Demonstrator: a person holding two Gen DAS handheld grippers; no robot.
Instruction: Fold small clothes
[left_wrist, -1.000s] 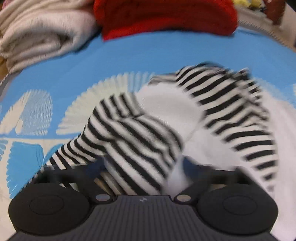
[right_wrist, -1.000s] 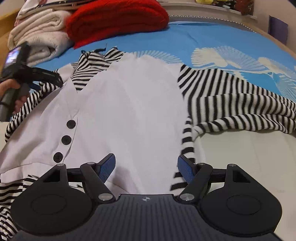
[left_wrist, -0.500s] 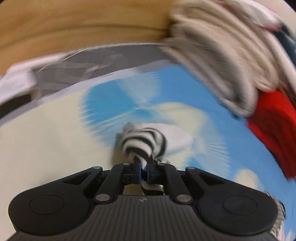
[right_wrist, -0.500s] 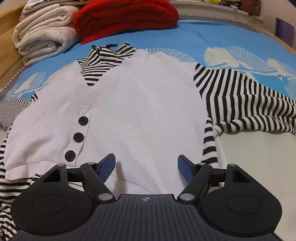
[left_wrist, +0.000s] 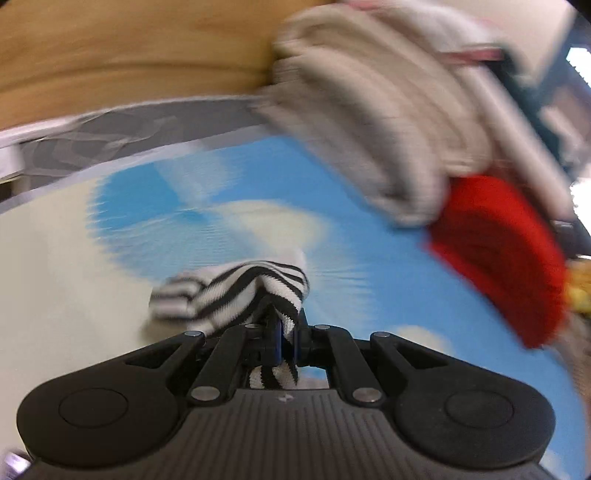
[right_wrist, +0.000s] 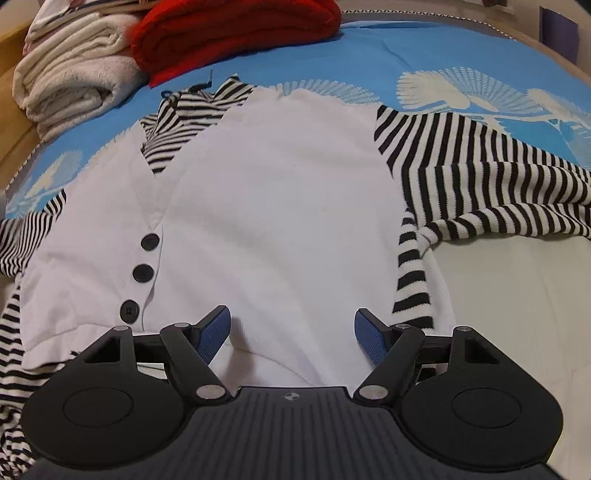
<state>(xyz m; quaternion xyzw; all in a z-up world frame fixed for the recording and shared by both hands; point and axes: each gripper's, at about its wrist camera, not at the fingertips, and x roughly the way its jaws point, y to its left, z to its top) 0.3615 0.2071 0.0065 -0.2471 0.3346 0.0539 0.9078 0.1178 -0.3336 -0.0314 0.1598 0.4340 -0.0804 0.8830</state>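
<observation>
A small white top (right_wrist: 280, 206) with black buttons and black-and-white striped sleeves lies spread on the blue and cream bedspread (right_wrist: 461, 48). Its right striped sleeve (right_wrist: 491, 184) stretches out to the right. My right gripper (right_wrist: 292, 332) is open and empty, its blue pads either side of the top's lower hem. My left gripper (left_wrist: 286, 338) is shut on the end of the left striped sleeve (left_wrist: 236, 291), which bunches out in front of the pads above the bedspread (left_wrist: 74, 280). The left gripper does not show in the right wrist view.
A folded red knit (right_wrist: 236, 33) and a stack of cream towels (right_wrist: 70, 81) sit at the far edge of the bed; both show blurred in the left wrist view, the knit (left_wrist: 506, 258) and the towels (left_wrist: 376, 140). A wooden bed frame (left_wrist: 129, 59) runs behind.
My left gripper closed on the striped sleeve end and swung out to the left with it, pulling the sleeve away from the white body. My right gripper stayed open over the hem.
</observation>
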